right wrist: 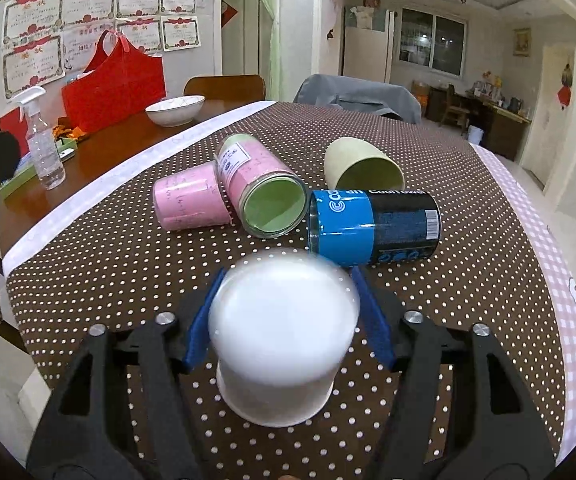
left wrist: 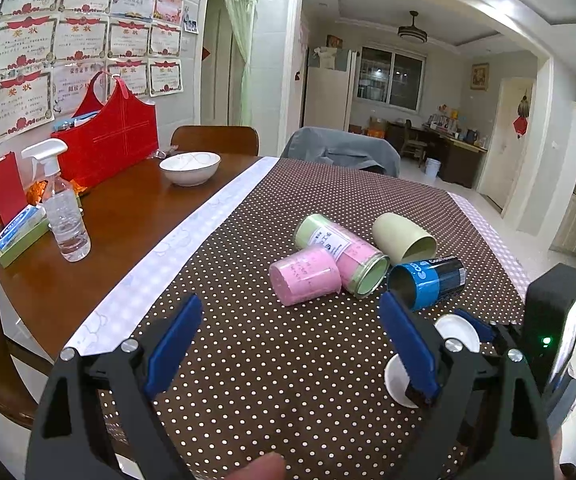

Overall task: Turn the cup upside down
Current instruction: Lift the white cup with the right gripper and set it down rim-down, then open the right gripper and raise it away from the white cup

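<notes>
A white cup (right wrist: pixel 284 340) sits between the blue pads of my right gripper (right wrist: pixel 284 316), its closed bottom up and toward the camera, its rim low over the dotted cloth; the image of it is blurred. The pads press its sides. In the left wrist view the same cup (left wrist: pixel 457 332) shows at the lower right, held by the right gripper (left wrist: pixel 475 328). My left gripper (left wrist: pixel 288 344) is open and empty above the cloth, in front of the lying cups.
Several cups lie on their sides on the brown dotted tablecloth (right wrist: pixel 108 248): a pink cup (right wrist: pixel 188 200), a pink-and-green jar (right wrist: pixel 260 188), a beige cup (right wrist: pixel 361 164), a blue-black can (right wrist: pixel 371 226). A spray bottle (left wrist: pixel 64 208), white bowl (left wrist: pixel 190 166) and red bag (left wrist: pixel 108 136) stand far left.
</notes>
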